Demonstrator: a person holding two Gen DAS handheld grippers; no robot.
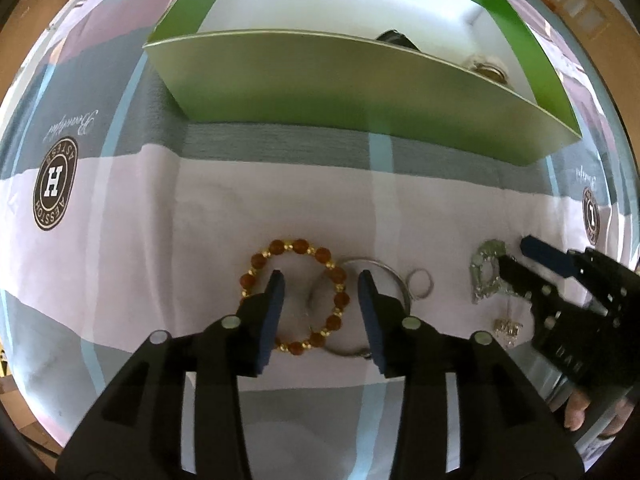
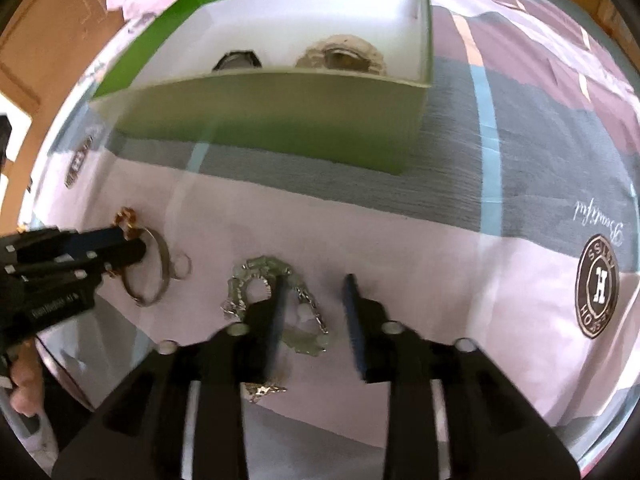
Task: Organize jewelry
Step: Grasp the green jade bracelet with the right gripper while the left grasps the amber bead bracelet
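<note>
I count one brown bead bracelet (image 1: 294,294), one silver bangle (image 1: 374,276), one small ring (image 1: 420,285) and one pale green necklace (image 2: 276,300) on the bedsheet (image 1: 132,264). My left gripper (image 1: 320,284) and right gripper (image 2: 316,284) have fingers apart, holding nothing. One green box (image 1: 320,84) sits behind.

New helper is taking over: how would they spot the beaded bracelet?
Start at the green box on the patterned cloth; a row of jewelry lies in front of it. The beaded bracelet is at the row's left end, the only brown-and-gold ring of beads, overlapping a plain silver bangle.
</note>
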